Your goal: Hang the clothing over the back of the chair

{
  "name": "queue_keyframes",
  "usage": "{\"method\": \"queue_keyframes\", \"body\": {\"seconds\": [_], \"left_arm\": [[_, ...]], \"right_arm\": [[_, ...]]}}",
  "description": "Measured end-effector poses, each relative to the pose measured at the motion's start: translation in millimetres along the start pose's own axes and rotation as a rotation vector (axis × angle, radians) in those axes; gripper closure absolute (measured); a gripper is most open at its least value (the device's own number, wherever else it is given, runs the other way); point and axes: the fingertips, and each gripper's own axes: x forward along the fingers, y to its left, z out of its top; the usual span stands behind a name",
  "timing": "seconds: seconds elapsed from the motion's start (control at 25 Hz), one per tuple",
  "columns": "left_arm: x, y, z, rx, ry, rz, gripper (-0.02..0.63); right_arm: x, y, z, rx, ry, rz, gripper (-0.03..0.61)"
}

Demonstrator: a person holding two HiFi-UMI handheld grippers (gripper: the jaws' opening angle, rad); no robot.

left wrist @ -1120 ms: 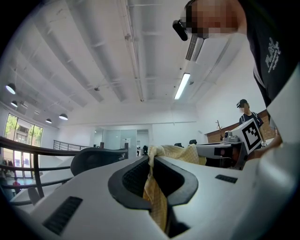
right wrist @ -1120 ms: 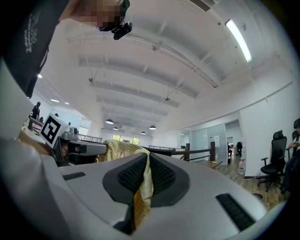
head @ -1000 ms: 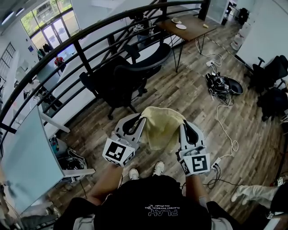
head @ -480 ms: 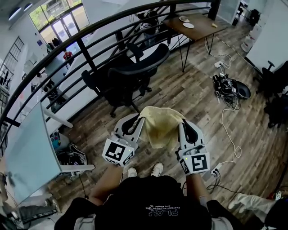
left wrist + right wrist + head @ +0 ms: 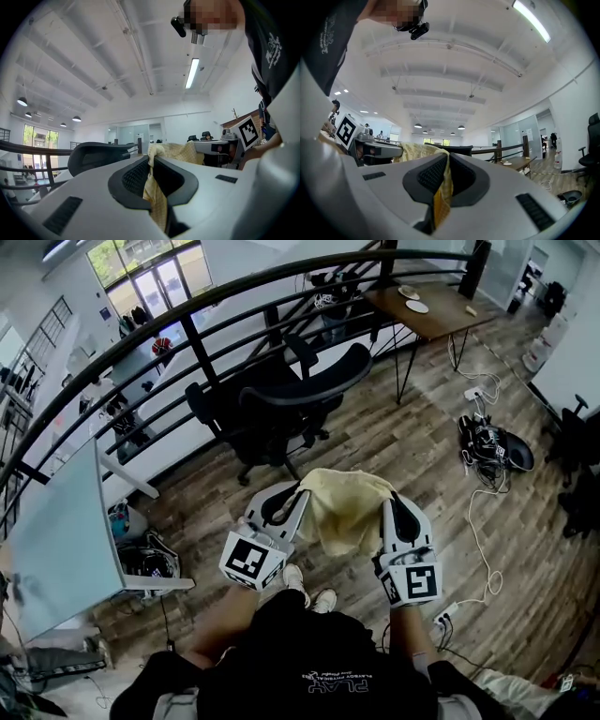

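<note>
Nearer the chair [image 5: 281,404] now, left gripper [image 5: 299,493] and right gripper [image 5: 386,502] each clamp the yellow cloth [image 5: 342,510], stretched crosswise between their fingers [image 5: 405,521].

Daylight is pouring through the windows [image 5: 141,276], and a ceiling tube [image 5: 192,73] is glaring white. Fisheye distortion is bending the railing [image 5: 195,343]; the gripper views' corners are going black.

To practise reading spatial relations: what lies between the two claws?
The yellow clothing, spanning from the left claw to the right claw, each shut on an edge; the head view shows it.
</note>
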Motion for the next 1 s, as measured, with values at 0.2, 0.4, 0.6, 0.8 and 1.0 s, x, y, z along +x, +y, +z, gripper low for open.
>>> {"method": "queue_keyframes", "body": {"seconds": [0.2, 0.4, 0.6, 0.8, 1.0], "left_arm": [[10.9, 15.0, -0.5, 0.032, 0.013, -0.016, 0.577], [25.6, 31.4, 13.8, 0.064, -0.047, -0.034, 0.577], [35.5, 49.7, 17.8, 0.065, -0.068, -0.028, 0.577], [46.8, 67.5, 26.2, 0.063, -0.089, -0.022, 0.577], [57.2, 89.1, 35.1, 0.070, -0.109, -0.026, 0.577]], "right_arm": [[20.8, -13.9, -5.3, -0.012, 0.008, -0.020, 0.552], [47.9, -24.5, -2.2, -0.004, 0.000, -0.035, 0.552], [76.9, -29.4, 4.0, -0.026, -0.024, -0.034, 0.552], [100.6, -33.5, 11.5, -0.046, -0.033, -0.026, 0.552], [126.9, -34.5, 21.2, -0.061, -0.048, -0.029, 0.552]]}}
